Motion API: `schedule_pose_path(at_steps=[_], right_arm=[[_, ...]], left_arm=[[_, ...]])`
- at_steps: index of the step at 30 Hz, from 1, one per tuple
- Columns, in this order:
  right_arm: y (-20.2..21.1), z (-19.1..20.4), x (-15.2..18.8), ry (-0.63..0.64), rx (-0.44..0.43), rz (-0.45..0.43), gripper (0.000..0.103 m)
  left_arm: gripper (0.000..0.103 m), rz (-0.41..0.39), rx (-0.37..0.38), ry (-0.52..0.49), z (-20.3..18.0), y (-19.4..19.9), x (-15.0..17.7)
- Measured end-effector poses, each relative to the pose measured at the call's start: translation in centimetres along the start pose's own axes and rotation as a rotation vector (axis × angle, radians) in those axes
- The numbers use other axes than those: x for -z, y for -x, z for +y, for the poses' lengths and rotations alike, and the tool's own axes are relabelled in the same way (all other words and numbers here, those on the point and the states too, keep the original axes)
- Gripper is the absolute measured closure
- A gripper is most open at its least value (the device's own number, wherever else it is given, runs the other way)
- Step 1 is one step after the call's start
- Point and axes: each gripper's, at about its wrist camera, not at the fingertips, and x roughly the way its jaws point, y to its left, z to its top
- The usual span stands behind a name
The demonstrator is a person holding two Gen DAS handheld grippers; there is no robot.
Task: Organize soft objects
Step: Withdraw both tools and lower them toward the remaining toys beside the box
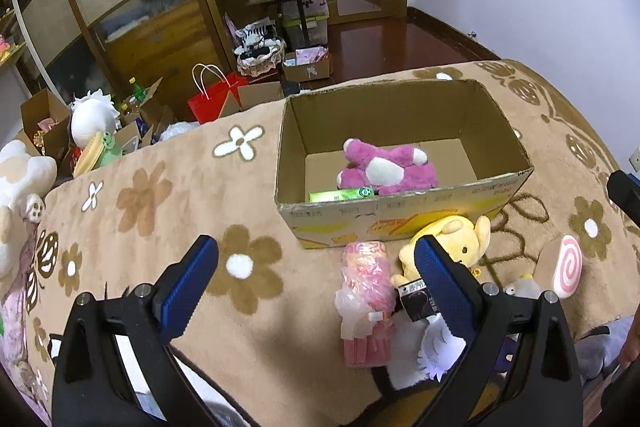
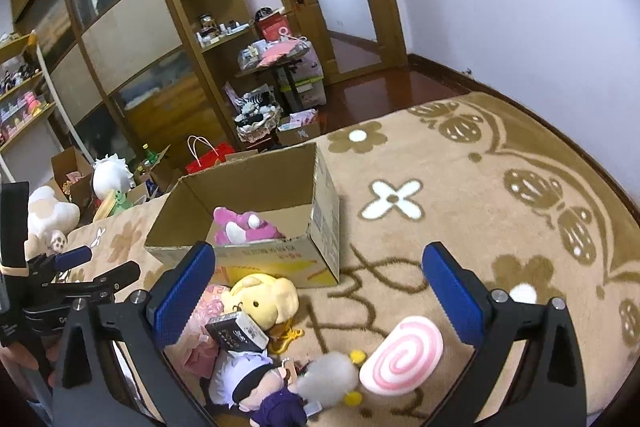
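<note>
Fuzzy pink bear [image 1: 386, 169] with white patches, lying flat inside the cardboard box [image 1: 404, 215] at twelve o'clock of the left gripper [image 1: 316, 281], long axis running nine to three, beside a green packet [image 1: 342, 194]. Just outside the box's near wall, at six o'clock: a soft yellow doll [image 2: 262, 301], a crinkly pink plastic pack [image 1: 366, 291] lengthwise twelve to six, a small black box [image 2: 237, 335]. Round pink-swirl cushion [image 2: 402, 355] and grey fluffy chick [image 2: 330, 379] near the right gripper [image 2: 320, 291]. Both grippers spread wide, holding nothing, above the plush brown flowered blanket [image 1: 240, 187].
</note>
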Motion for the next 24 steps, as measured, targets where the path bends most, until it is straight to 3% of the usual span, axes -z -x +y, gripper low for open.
schedule_pose_path(at_steps=[24], right_arm=[[-4.2,-2.7,3.9,-0.142,0.126,0.198,0.0]], left_arm=[[0.005,0.154,0.005,0.05,-0.5,-5.3,1.6]])
